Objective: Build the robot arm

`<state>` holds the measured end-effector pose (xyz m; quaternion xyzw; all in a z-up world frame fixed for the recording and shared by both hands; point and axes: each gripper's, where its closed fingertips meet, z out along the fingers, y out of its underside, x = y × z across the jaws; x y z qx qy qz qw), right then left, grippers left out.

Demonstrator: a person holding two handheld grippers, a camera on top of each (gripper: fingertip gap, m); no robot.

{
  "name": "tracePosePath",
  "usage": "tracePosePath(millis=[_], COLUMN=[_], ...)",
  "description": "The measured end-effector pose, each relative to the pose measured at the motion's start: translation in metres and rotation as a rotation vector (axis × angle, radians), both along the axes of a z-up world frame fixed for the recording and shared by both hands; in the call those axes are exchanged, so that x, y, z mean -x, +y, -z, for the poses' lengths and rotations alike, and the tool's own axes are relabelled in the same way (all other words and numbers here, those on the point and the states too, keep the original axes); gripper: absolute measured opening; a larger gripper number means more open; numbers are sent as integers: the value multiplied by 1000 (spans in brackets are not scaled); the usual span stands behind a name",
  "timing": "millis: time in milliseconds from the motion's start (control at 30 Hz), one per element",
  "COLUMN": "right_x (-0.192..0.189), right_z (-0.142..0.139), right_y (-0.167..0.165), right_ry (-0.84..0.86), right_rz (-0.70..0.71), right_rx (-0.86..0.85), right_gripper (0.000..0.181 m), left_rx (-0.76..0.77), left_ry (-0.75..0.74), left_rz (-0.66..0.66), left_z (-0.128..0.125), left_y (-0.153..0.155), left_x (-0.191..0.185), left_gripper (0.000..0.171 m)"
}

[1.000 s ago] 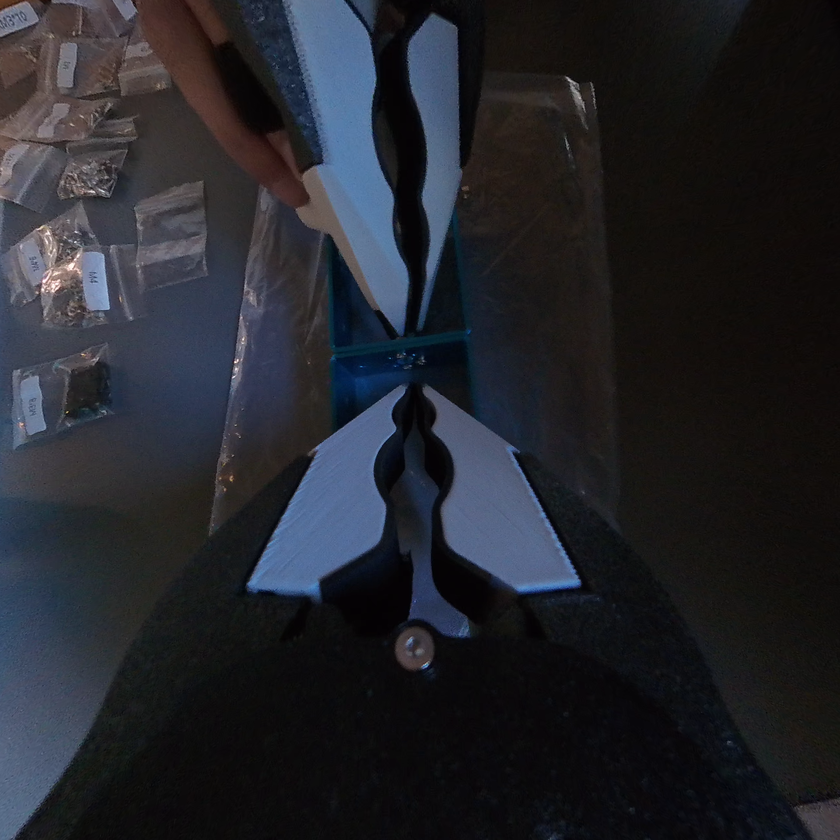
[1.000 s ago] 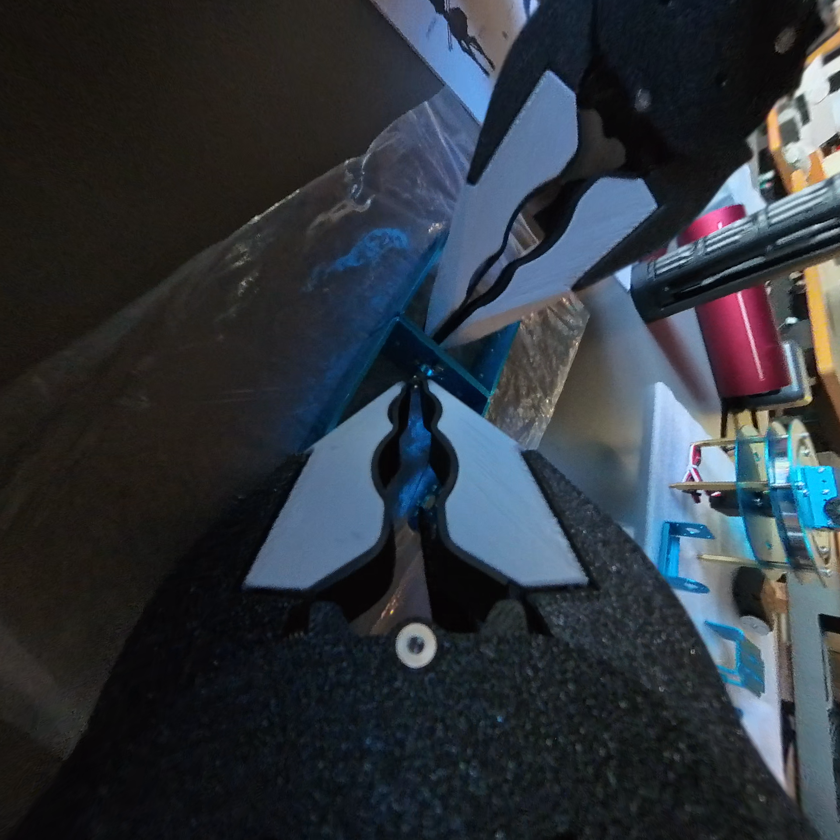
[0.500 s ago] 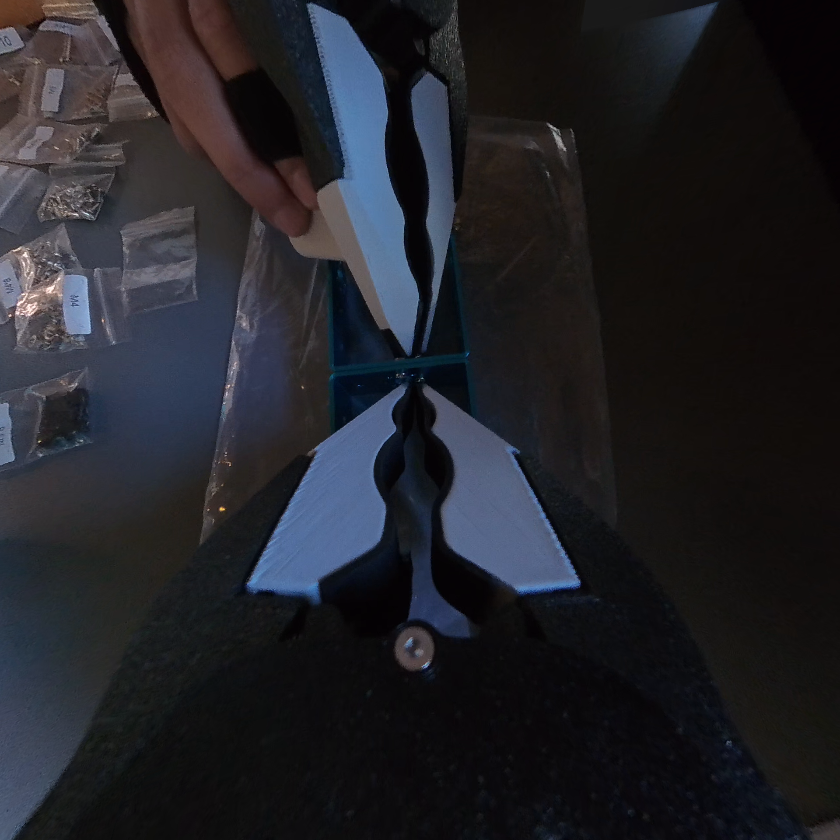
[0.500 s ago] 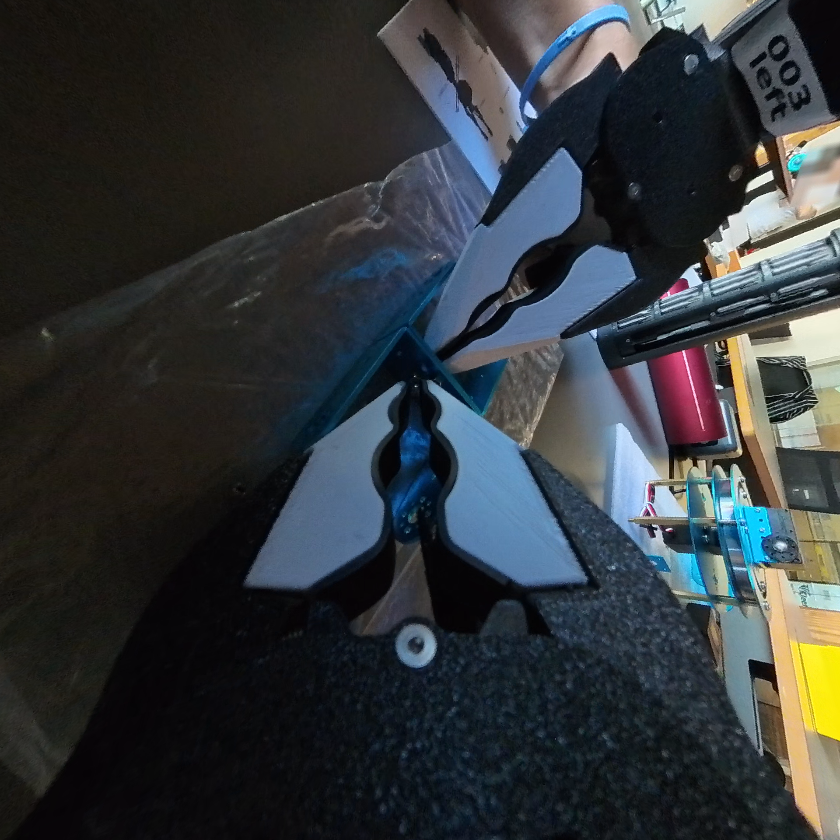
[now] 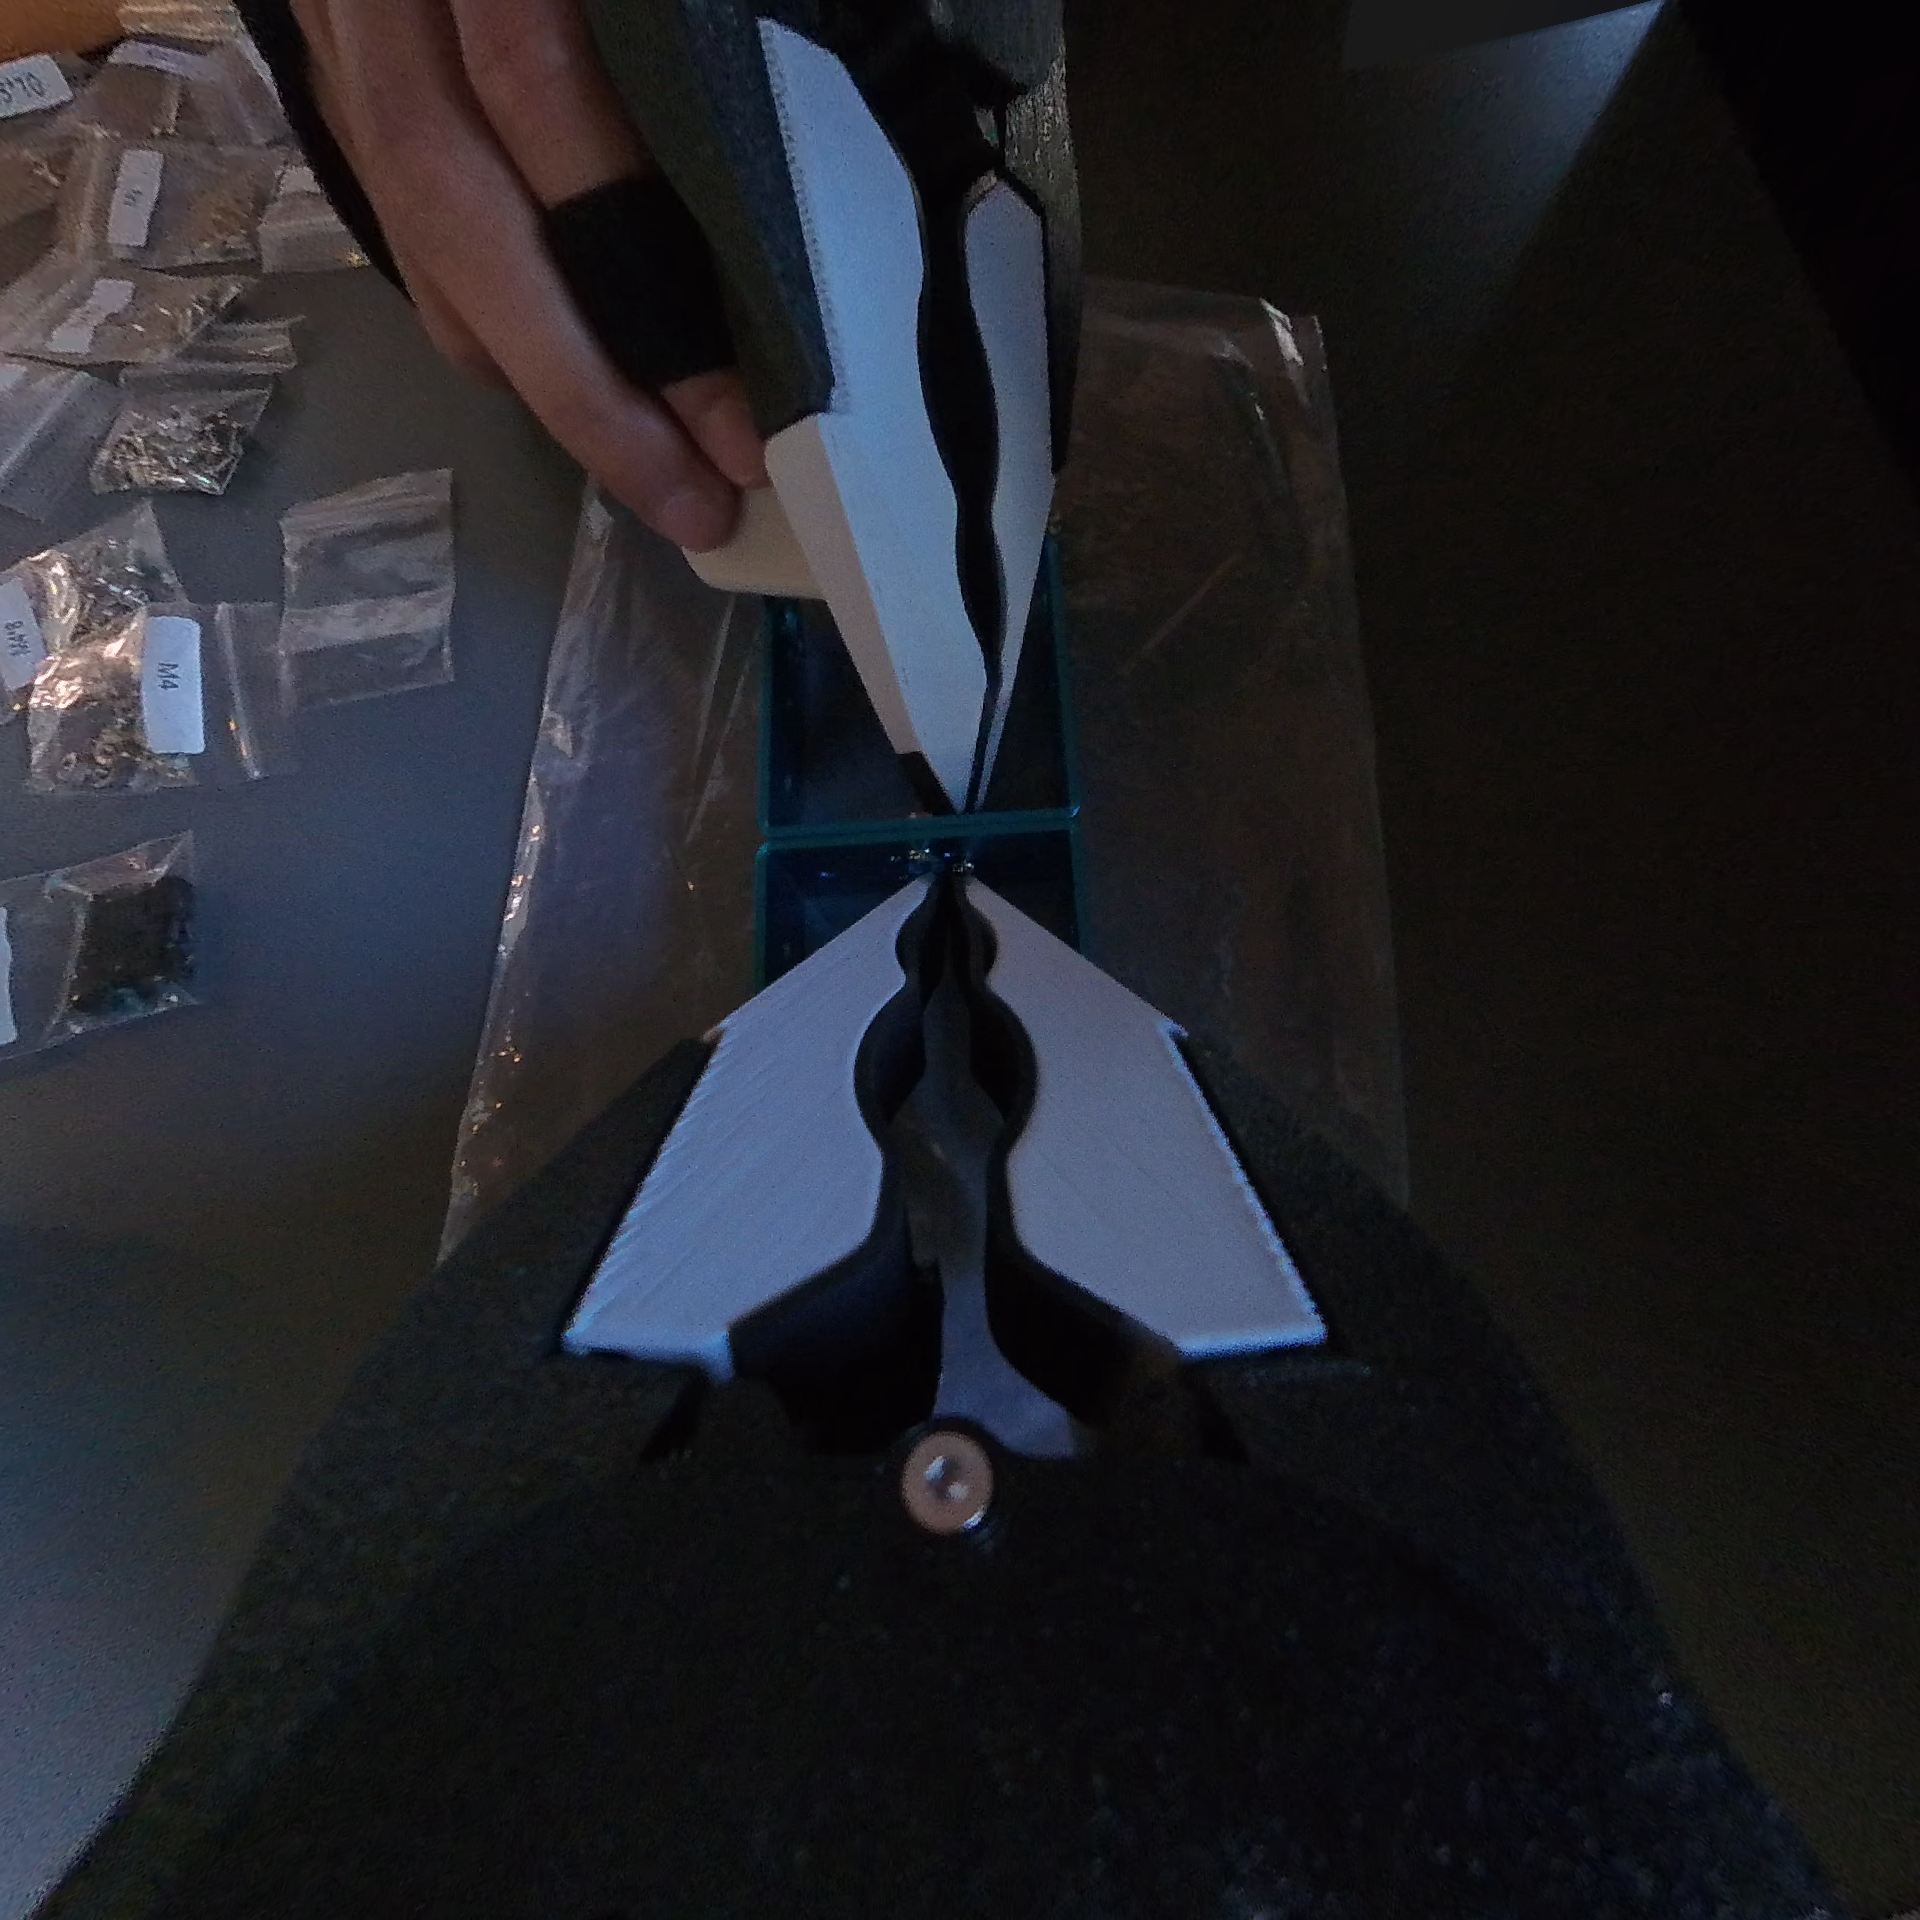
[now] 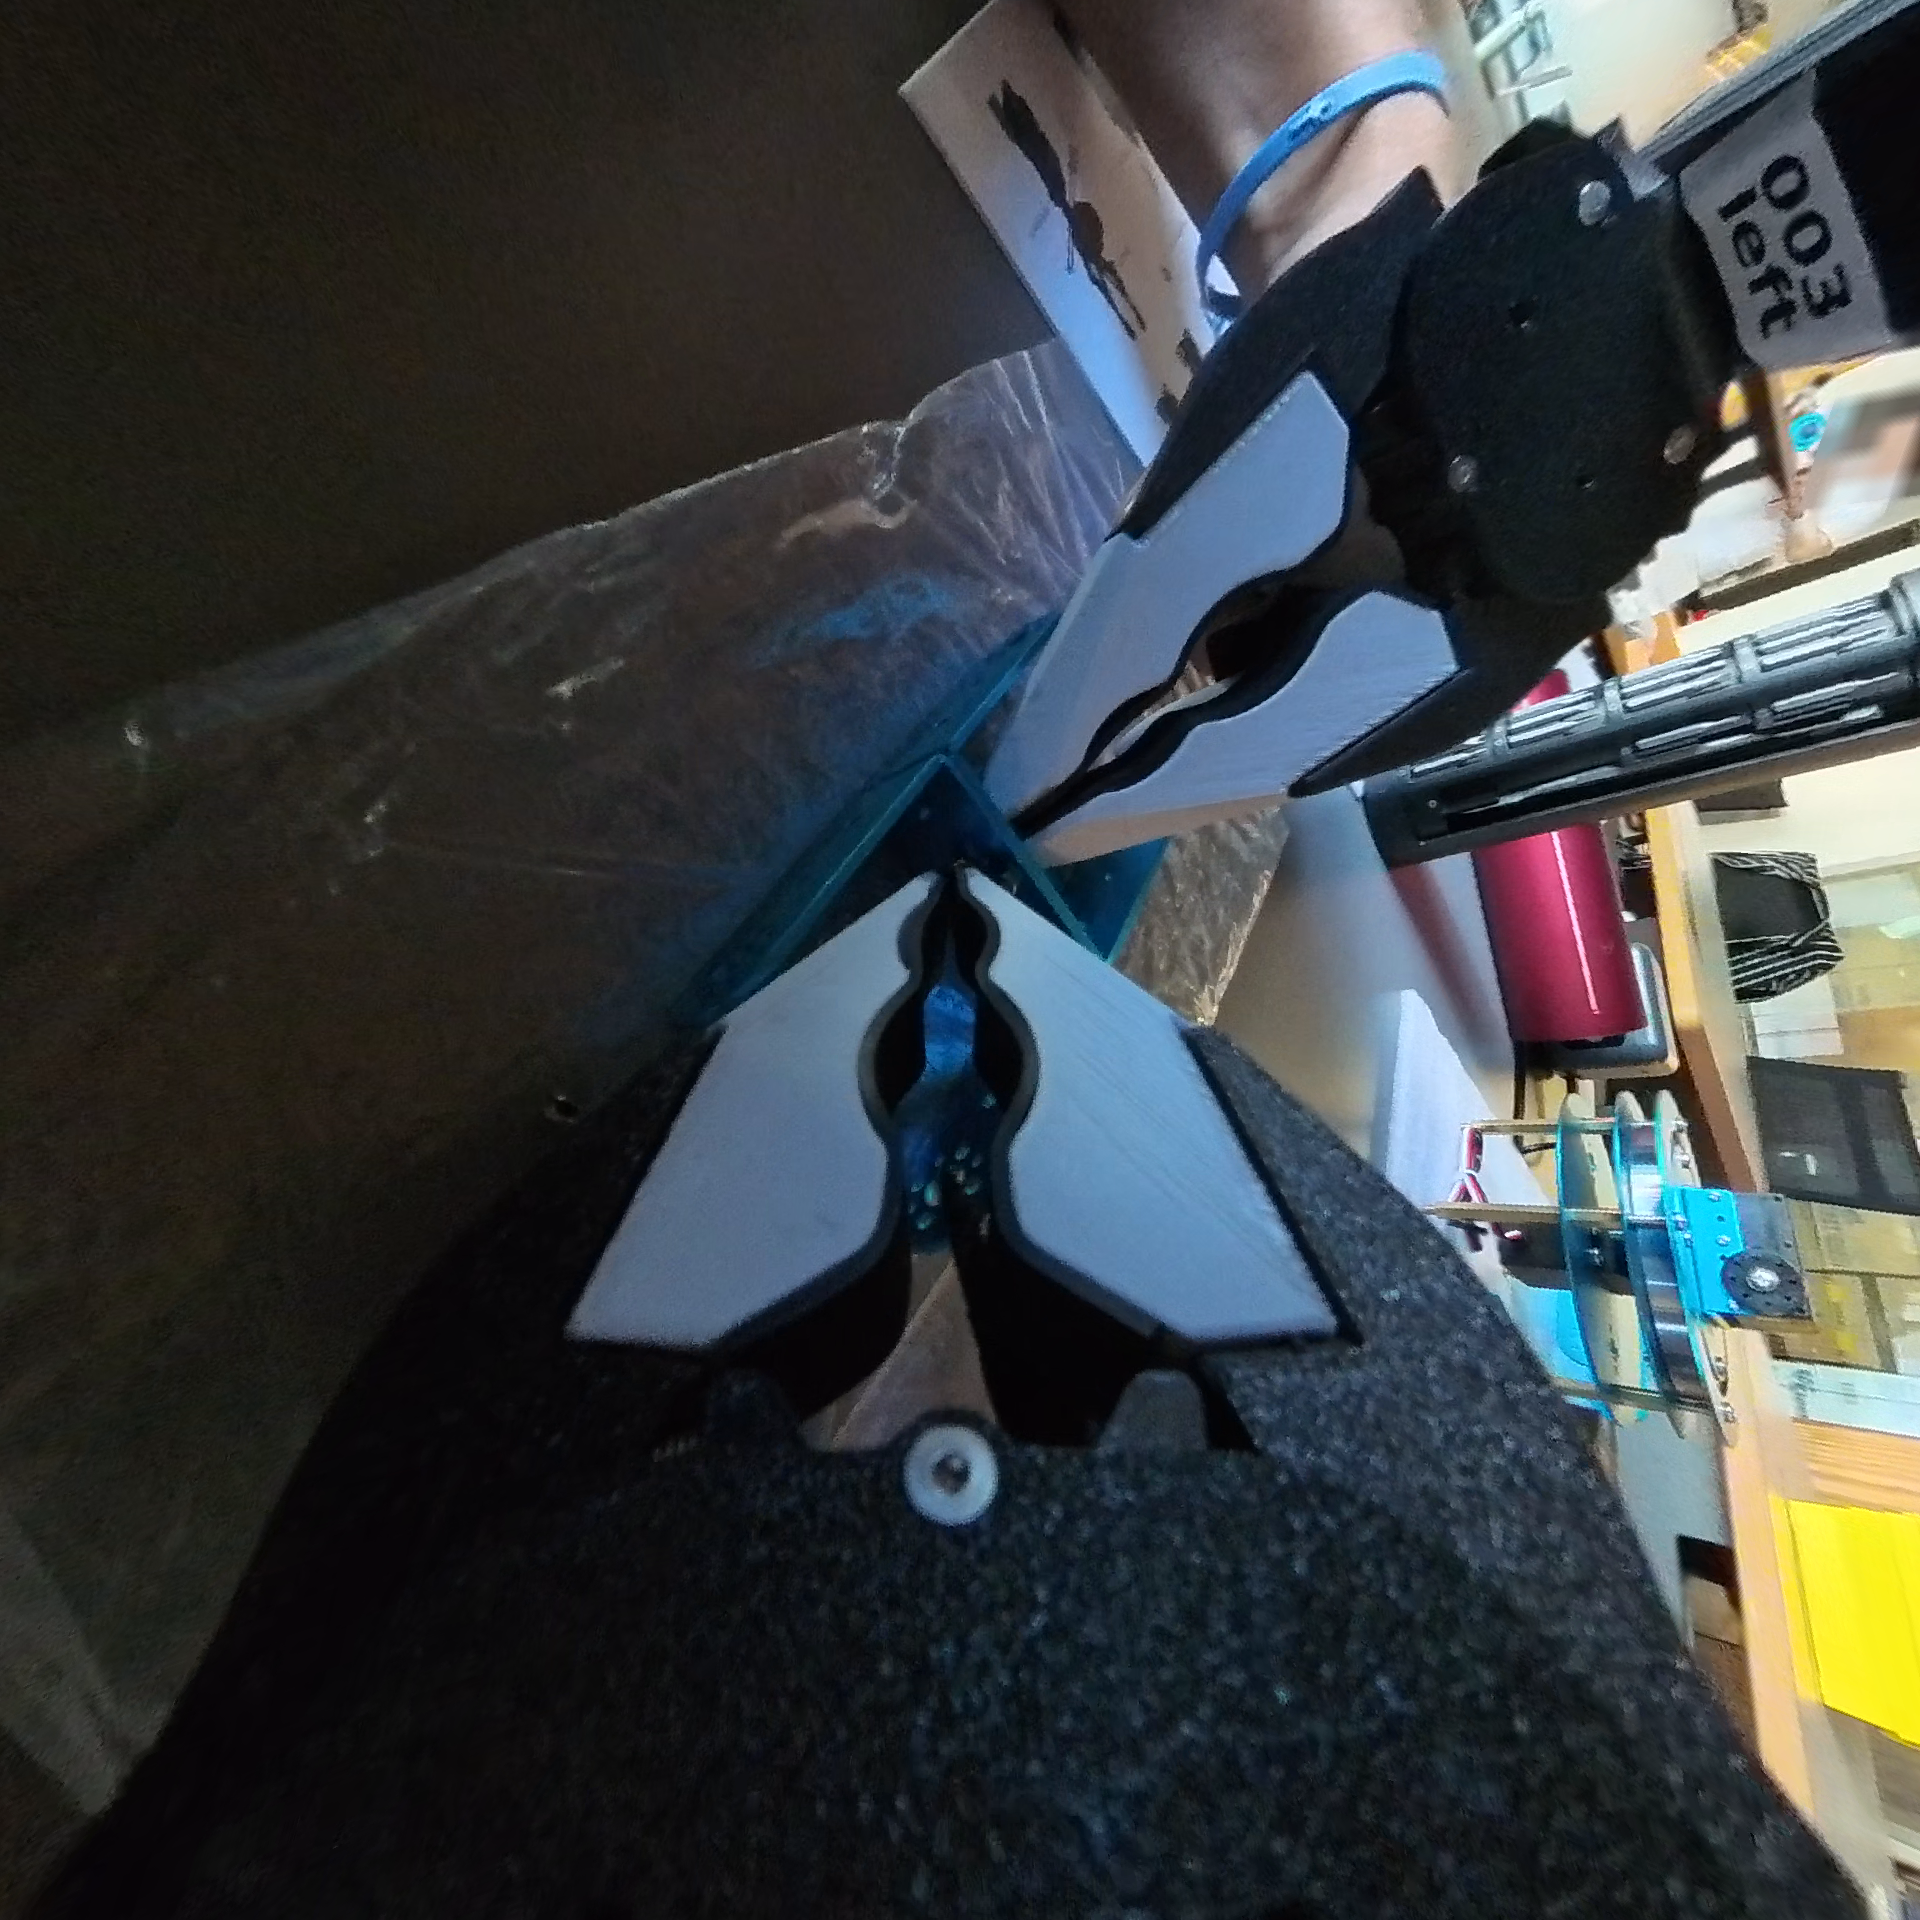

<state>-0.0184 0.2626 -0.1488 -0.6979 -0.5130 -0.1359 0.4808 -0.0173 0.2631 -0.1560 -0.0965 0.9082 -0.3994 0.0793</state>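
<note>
In the left wrist view, the right tool [image 5: 971, 800] is sliding from the top centre of the frame toward the lower right, its tips closing on the blue bracket [image 5: 914, 831] until they sit just above the left tool [image 5: 951, 883]. The hand [image 5: 540, 260] gripping it is coming further into the upper left, and the small parts bags [image 5: 364, 592] at the left edge are drifting toward the corner. In the right wrist view, the left tool [image 6: 1023, 826] is swinging out toward the upper right, showing more of its black body, and a wrist with a blue band [image 6: 1320, 135] is appearing at the top.
</note>
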Motion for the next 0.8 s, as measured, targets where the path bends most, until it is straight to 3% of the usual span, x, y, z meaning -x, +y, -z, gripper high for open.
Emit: tracePosePath(millis=[467, 800], right_x=[1, 1], right_z=[3, 3], right_y=[-3, -3], right_ry=[82, 75], right_rz=[12, 22], right_rx=[145, 148], right_gripper=[5, 5], left_rx=[-5, -8], left_ry=[-6, -15], left_rz=[-6, -8], left_z=[1, 1], left_y=[0, -1], left_x=[0, 0], left_gripper=[0, 0])
